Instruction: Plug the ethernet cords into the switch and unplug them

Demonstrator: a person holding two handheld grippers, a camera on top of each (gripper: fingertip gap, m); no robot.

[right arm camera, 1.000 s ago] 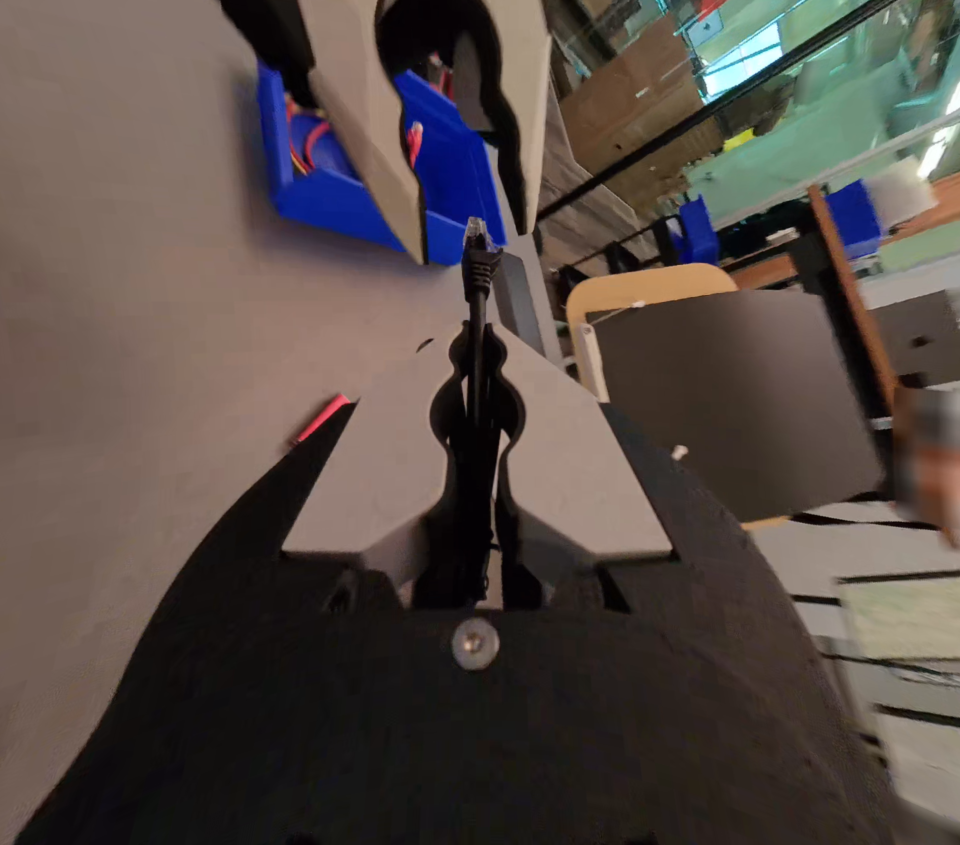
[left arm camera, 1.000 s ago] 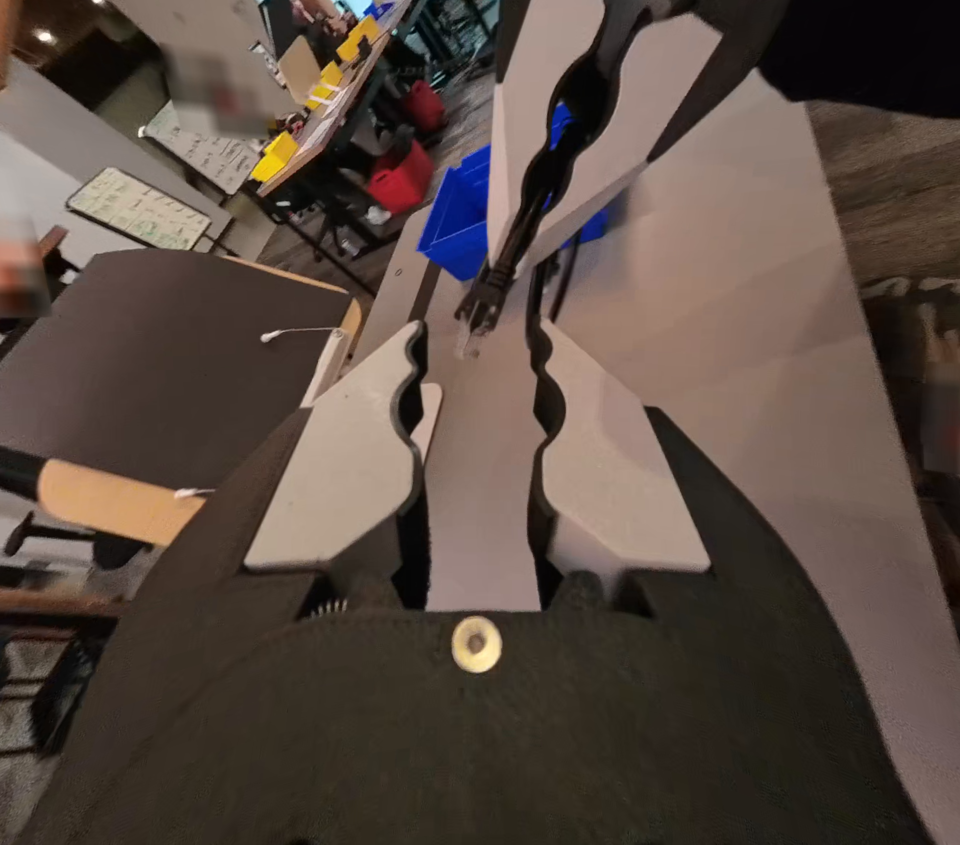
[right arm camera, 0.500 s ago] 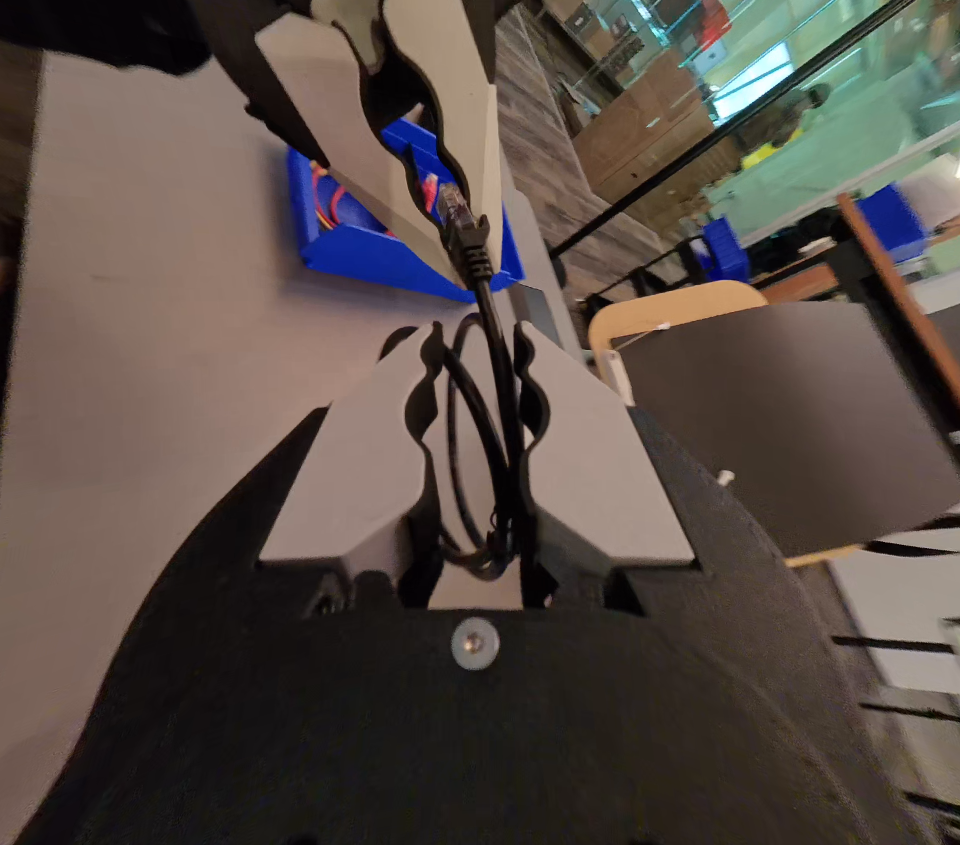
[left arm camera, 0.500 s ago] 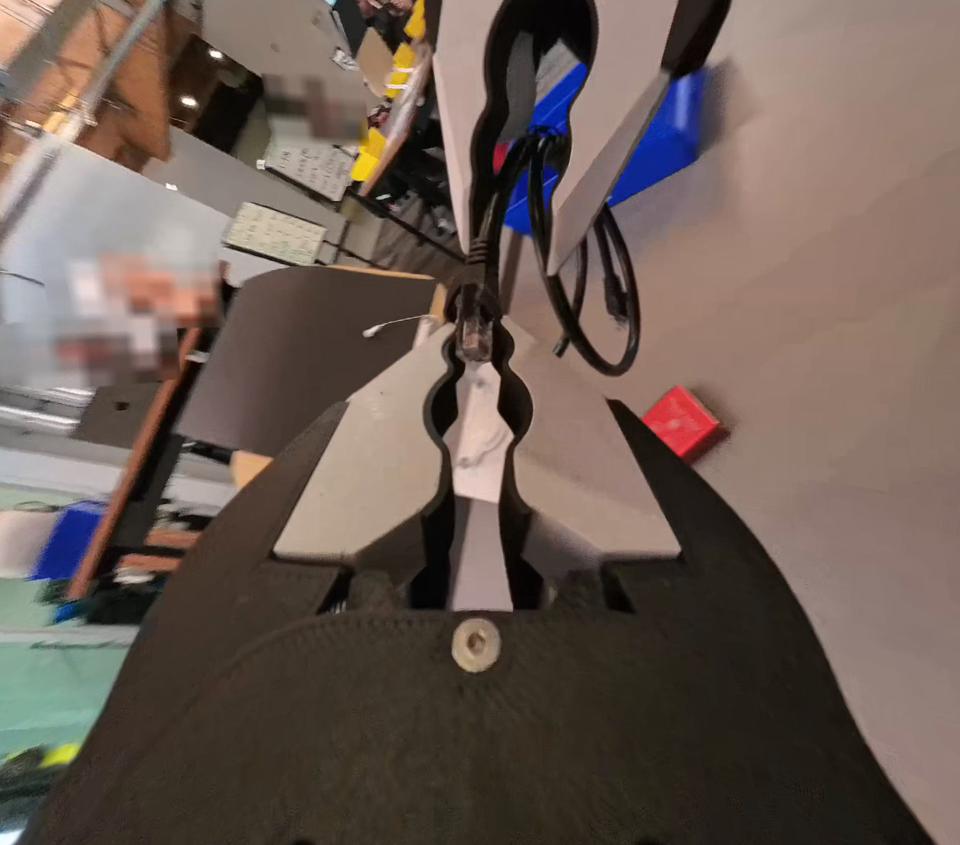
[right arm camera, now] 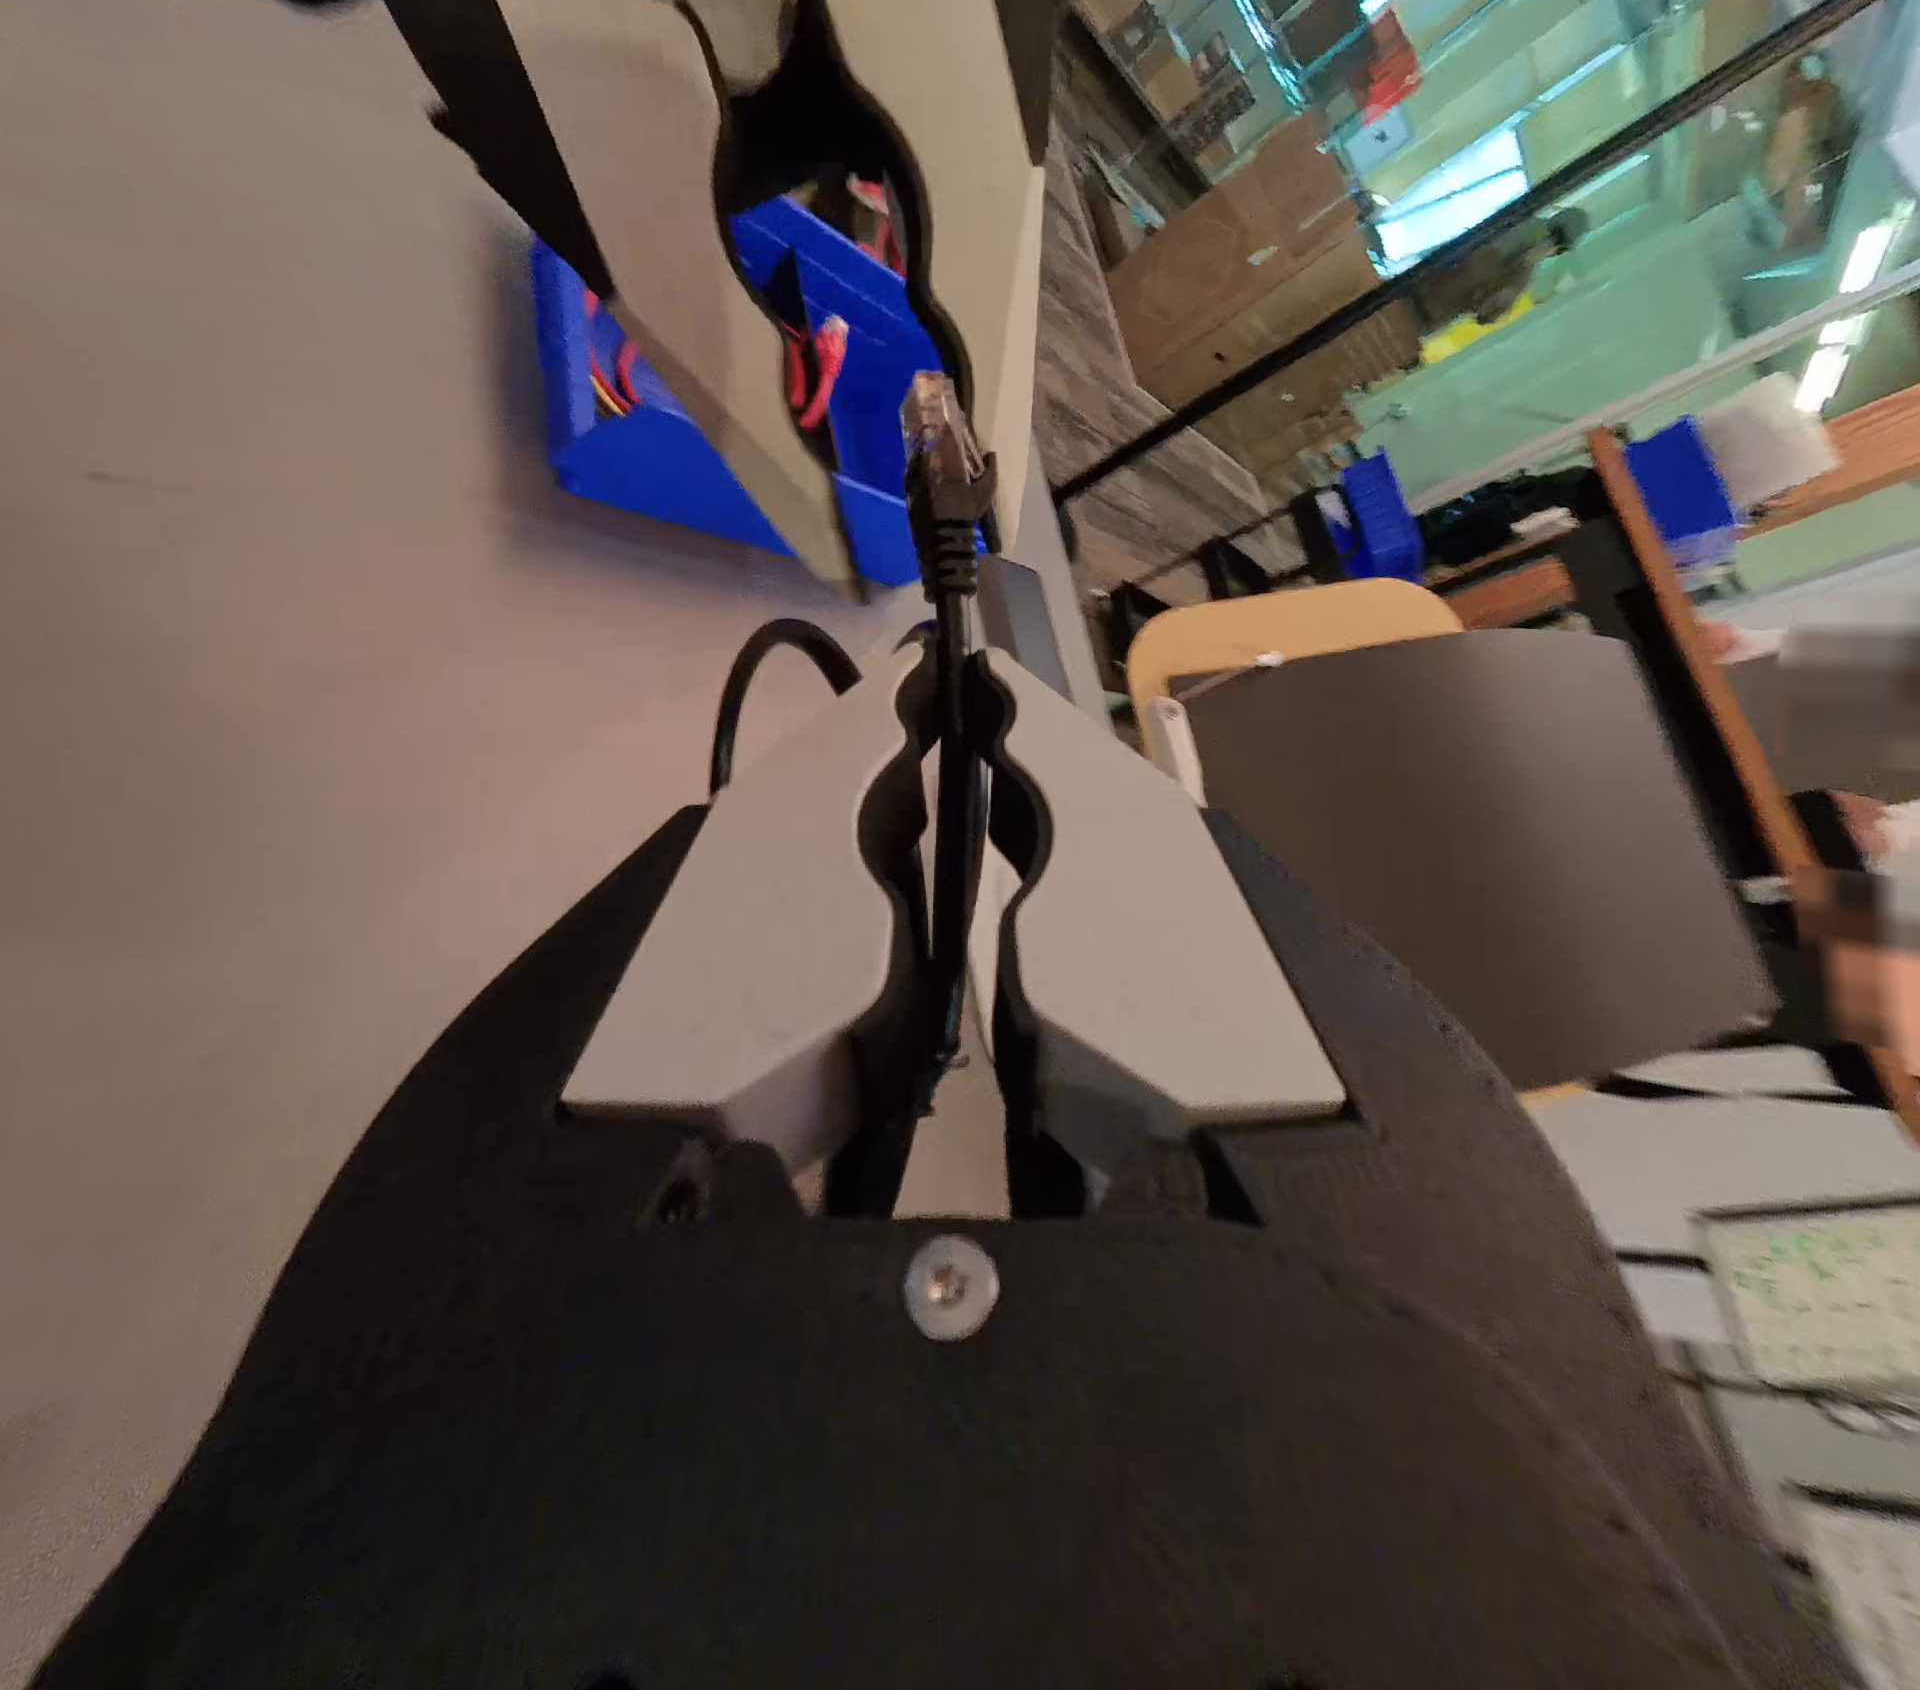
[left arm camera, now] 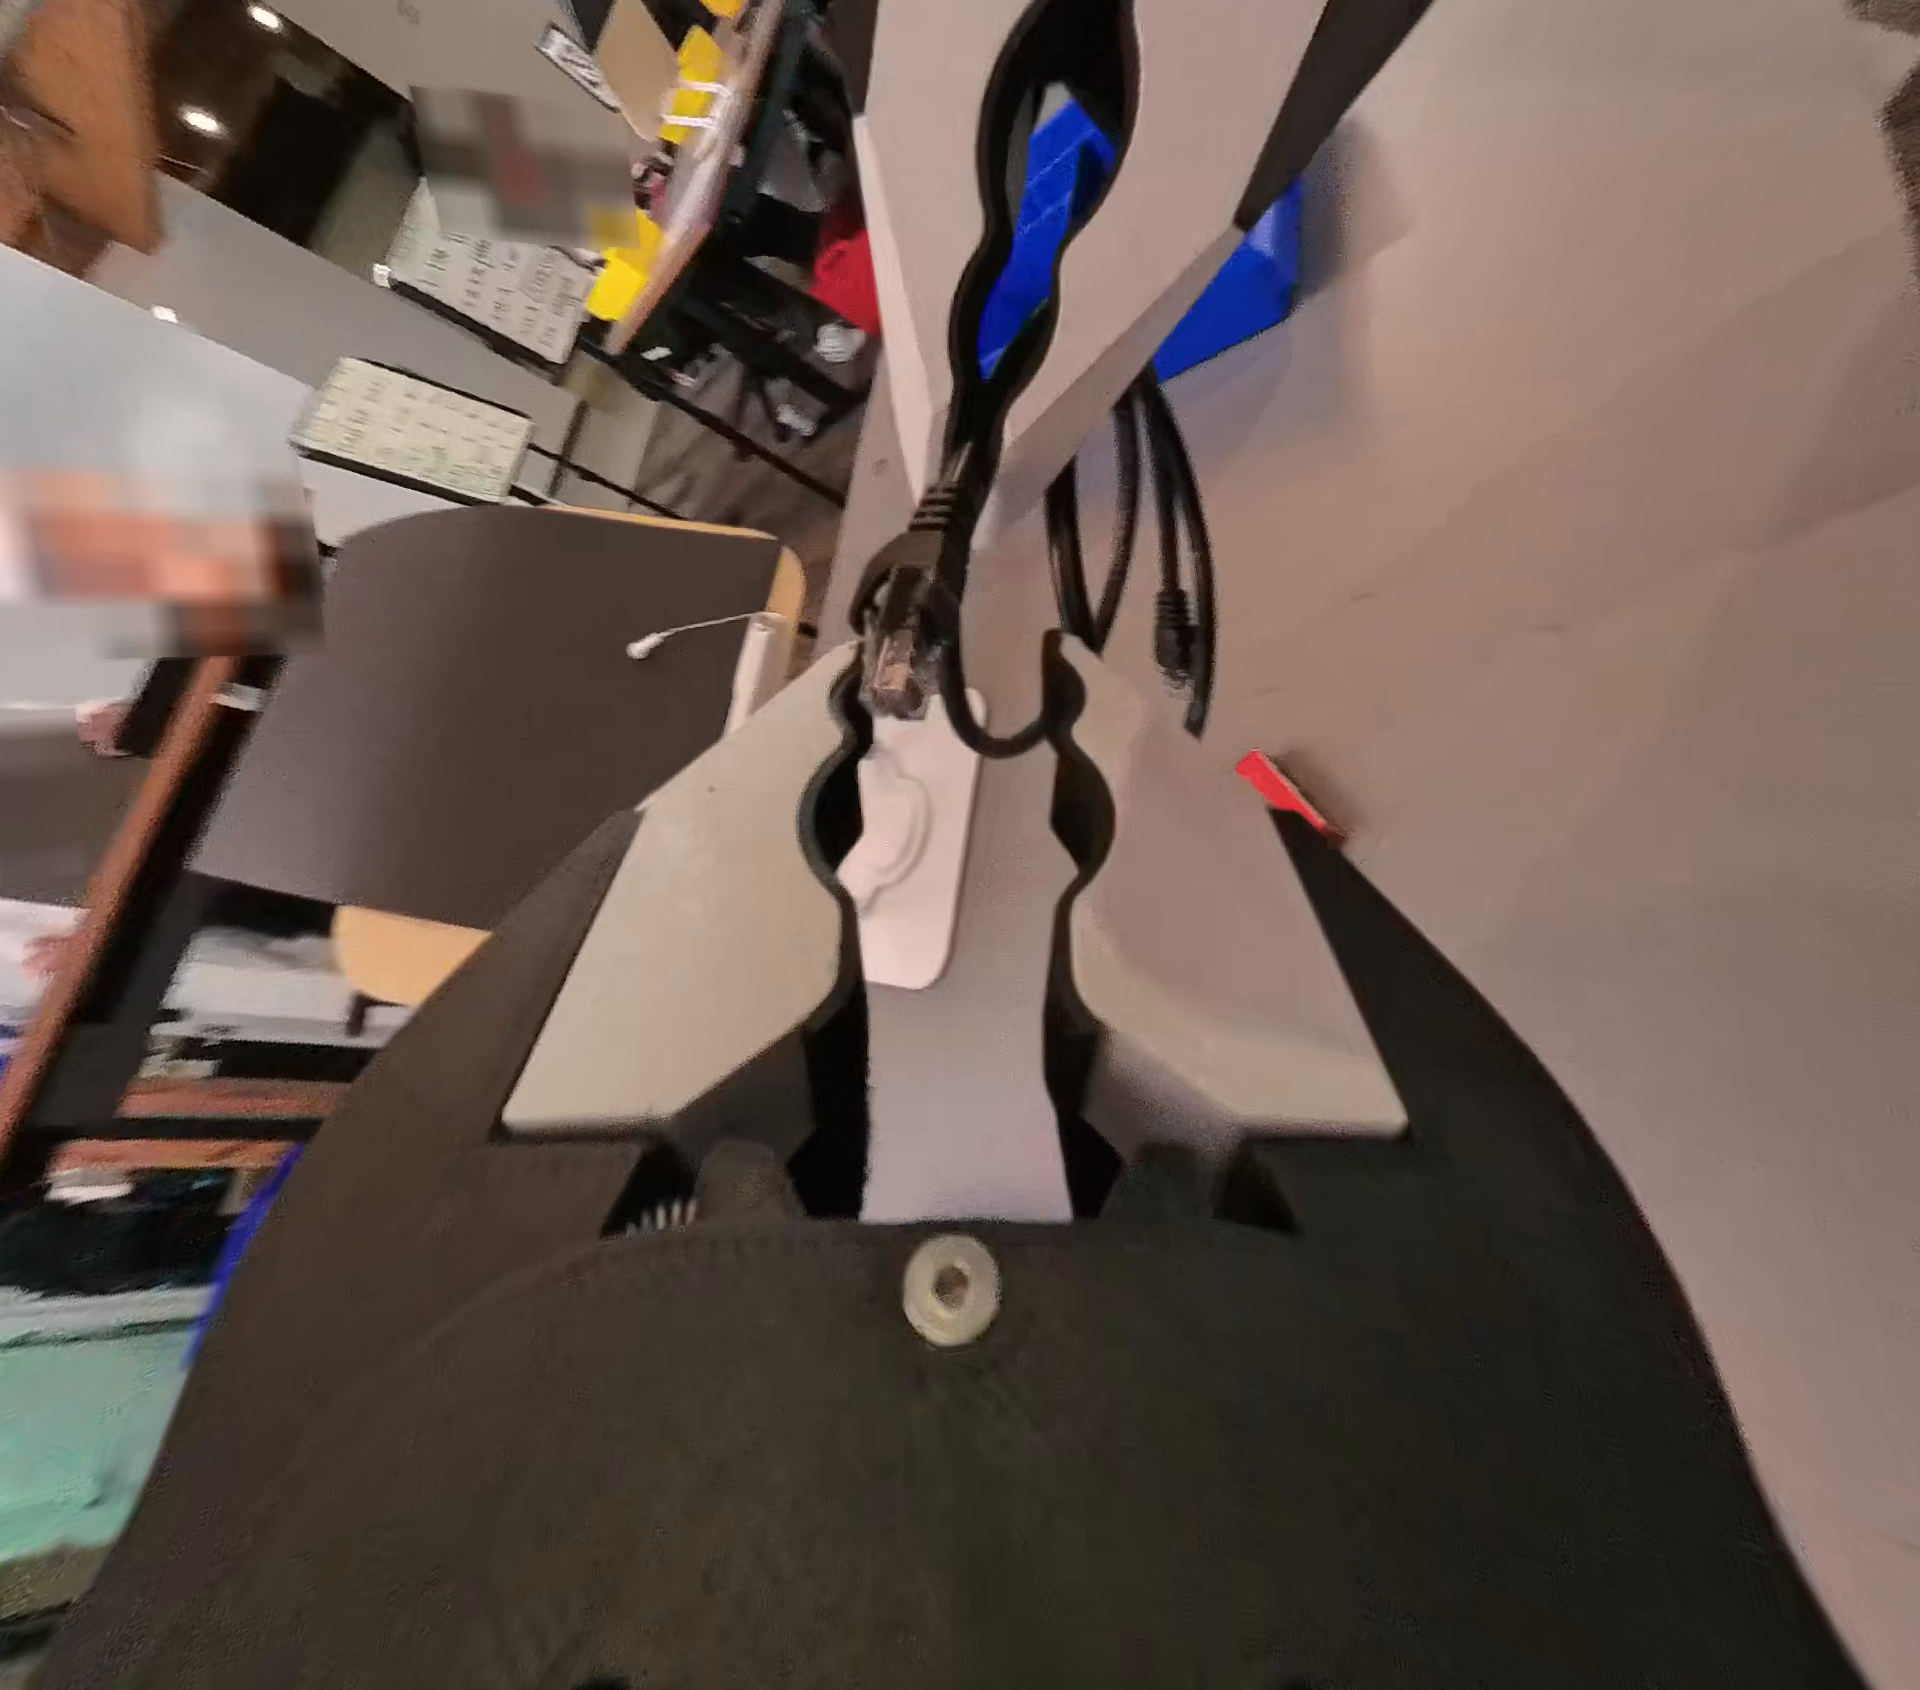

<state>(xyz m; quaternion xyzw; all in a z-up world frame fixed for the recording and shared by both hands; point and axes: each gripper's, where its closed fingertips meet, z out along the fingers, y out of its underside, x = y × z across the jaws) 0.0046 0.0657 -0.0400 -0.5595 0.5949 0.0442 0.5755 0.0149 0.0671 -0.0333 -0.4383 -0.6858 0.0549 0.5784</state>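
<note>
A black ethernet cord (right arm camera: 951, 809) runs between the fingers of my right gripper (right arm camera: 951, 674), which is shut on it. Its clear plug (right arm camera: 935, 425) sticks out past the fingertips. My left gripper (left arm camera: 956, 664) is open and faces the right one. The plug (left arm camera: 899, 664) sits just inside its left fingertip, with nothing clamped. The rest of the cord (left arm camera: 1143, 560) hangs in loops below the right gripper (left arm camera: 971, 456). A flat white piece (left arm camera: 909, 871) lies on the grey table (left arm camera: 1558, 705) under my left fingers. I cannot make out a switch for certain.
A blue bin (right arm camera: 665, 456) holding red cords stands on the table behind the grippers and also shows in the left wrist view (left arm camera: 1236, 290). A small red item (left arm camera: 1283, 793) lies by my left gripper. A dark chair back (right arm camera: 1455, 809) stands past the table edge. The grippers are tip to tip, or close to it.
Half a second ago my left jaws were narrow around the plug and my right jaws were loose. Now the left has opened wider and the right is shut on the cord.
</note>
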